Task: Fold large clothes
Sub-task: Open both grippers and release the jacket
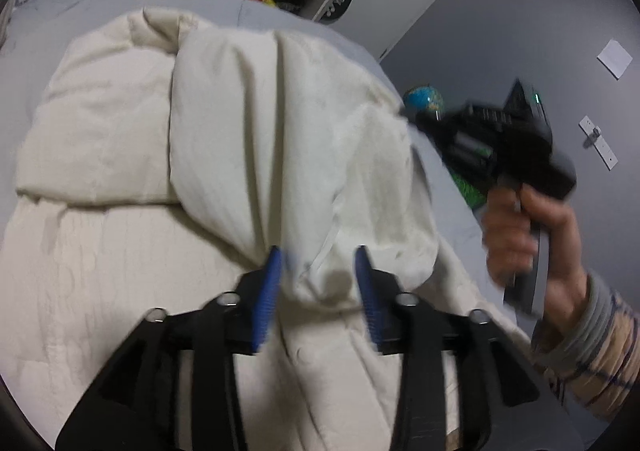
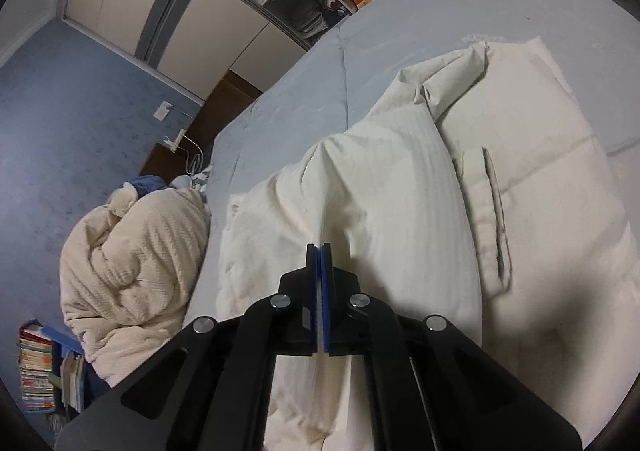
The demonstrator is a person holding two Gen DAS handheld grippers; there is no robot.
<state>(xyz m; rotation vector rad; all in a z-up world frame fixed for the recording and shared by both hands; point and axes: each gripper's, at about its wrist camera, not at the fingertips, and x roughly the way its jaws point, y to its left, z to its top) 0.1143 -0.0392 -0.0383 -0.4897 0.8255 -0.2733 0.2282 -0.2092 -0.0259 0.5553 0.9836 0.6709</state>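
A large cream padded coat (image 1: 200, 139) lies on the grey bed (image 1: 100, 7), with one part folded over the body. My left gripper (image 1: 318, 255) is open, its blue fingers either side of a bunched fold of the coat, just above it. My right gripper shows in the left wrist view (image 1: 500, 139) held in a hand at the right, above the bed's edge. In the right wrist view the coat (image 2: 400, 191) fills the middle, pocket flap (image 2: 494, 219) showing. My right gripper (image 2: 319, 251) is shut above the coat with nothing seen between its pads.
A crumpled beige blanket (image 2: 136, 267) lies at the bed's left edge. Shelves and wardrobe doors (image 2: 224, 11) stand beyond the bed. A globe (image 1: 424, 101) and a green thing sit on the floor to the right. Books (image 2: 36, 367) are stacked at lower left.
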